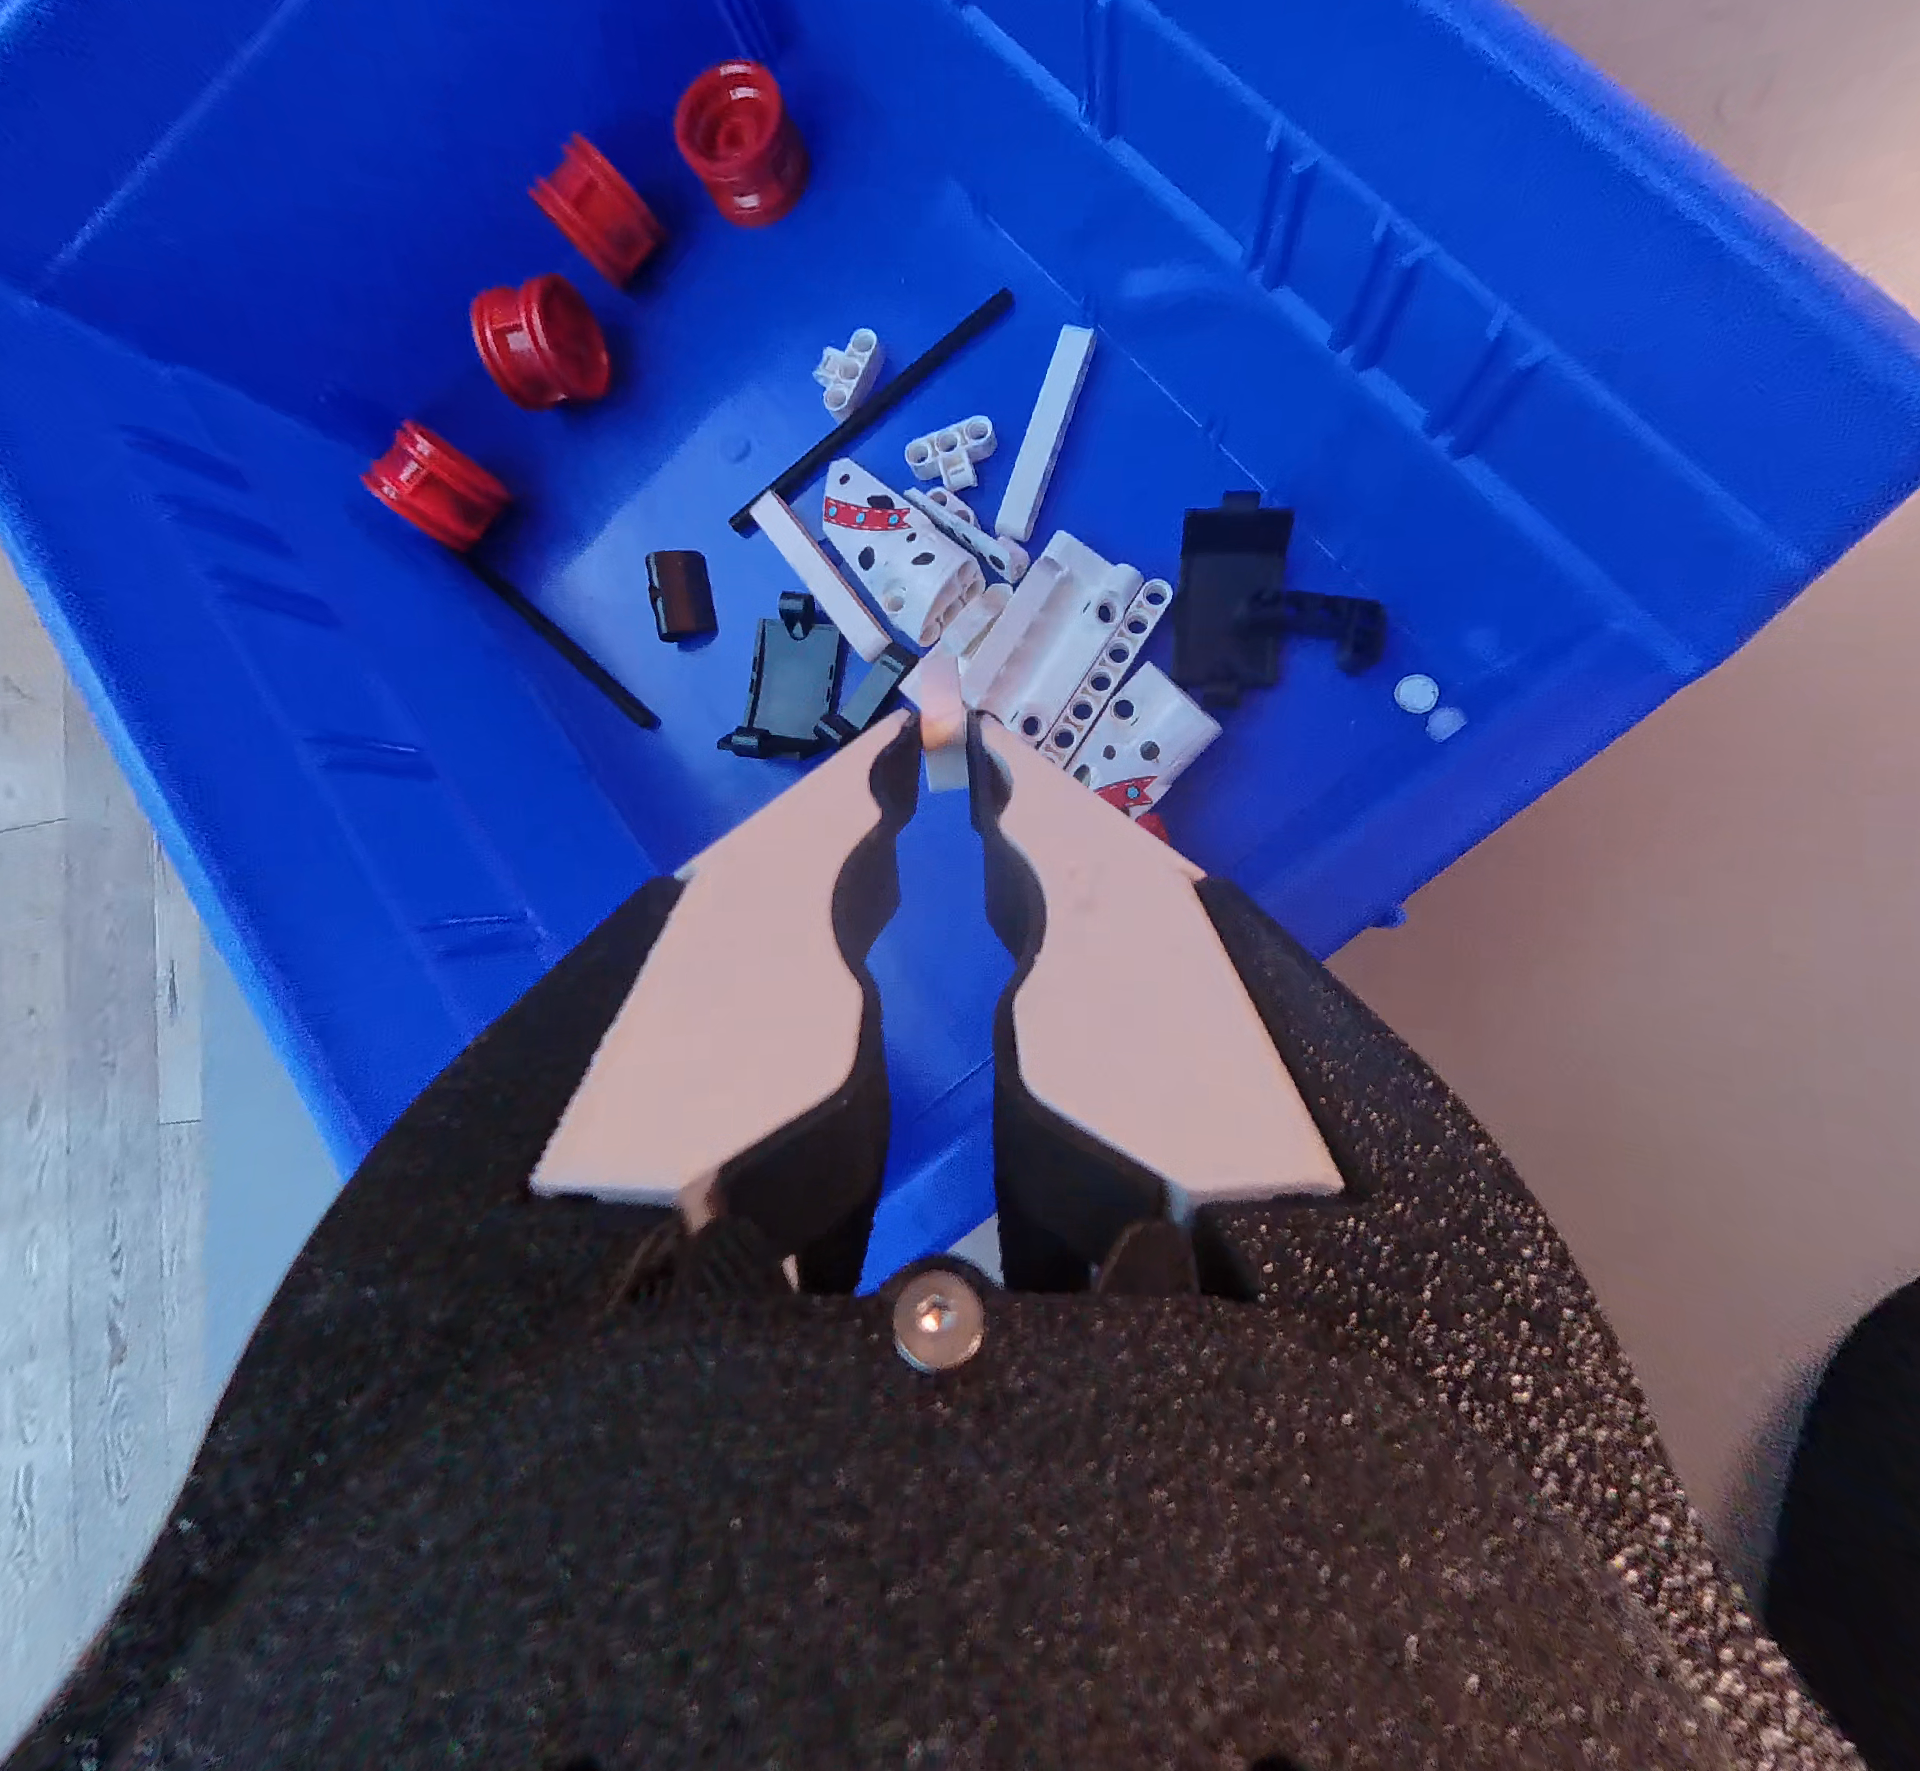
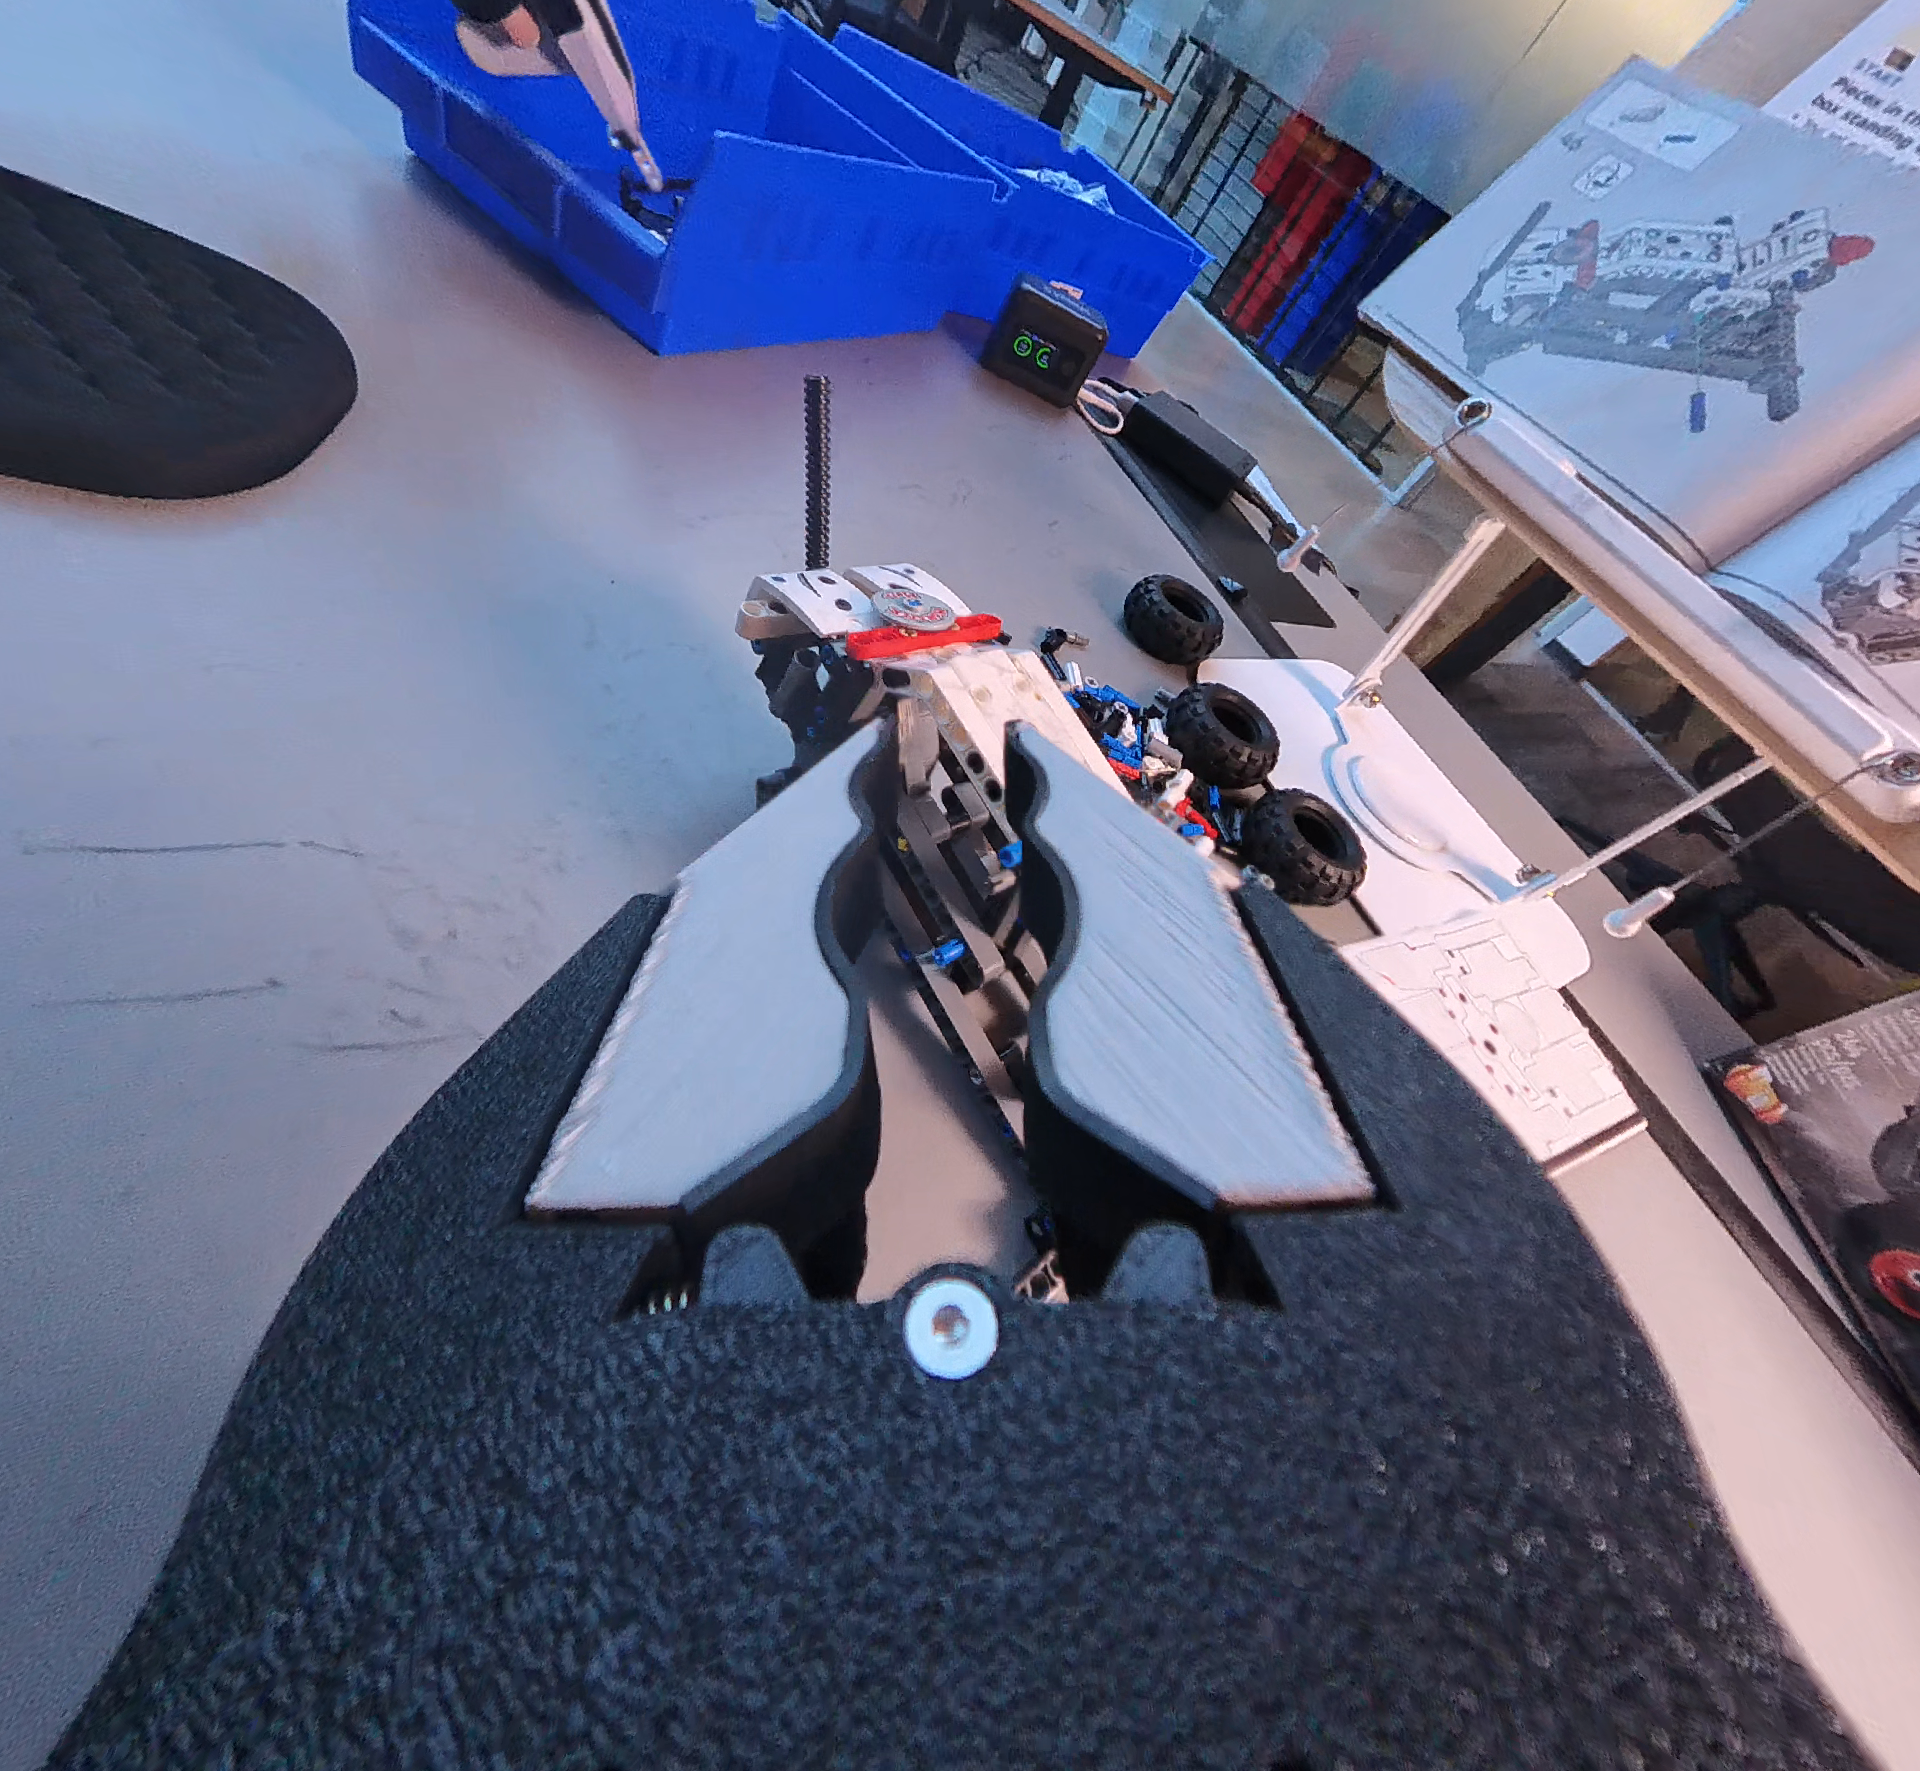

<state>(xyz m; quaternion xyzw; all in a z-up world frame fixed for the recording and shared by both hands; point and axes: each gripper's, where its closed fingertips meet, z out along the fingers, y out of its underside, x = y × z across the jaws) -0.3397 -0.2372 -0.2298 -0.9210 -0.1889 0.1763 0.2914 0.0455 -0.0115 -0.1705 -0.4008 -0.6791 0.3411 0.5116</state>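
The left wrist view looks steeply down, close, into the blue bin point(image 1: 1351, 287). The right wrist view faces low across the tabletop point(image 2: 312, 786), the same bin point(image 2: 831, 267) at its far edge.

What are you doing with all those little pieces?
A person is working with two grabbers. The left hand-held gripper is pinching a small white piece over a blue bin of toy building parts. The right hand-held gripper is clamped around a half-built toy truck on the table, beside loose black tires.
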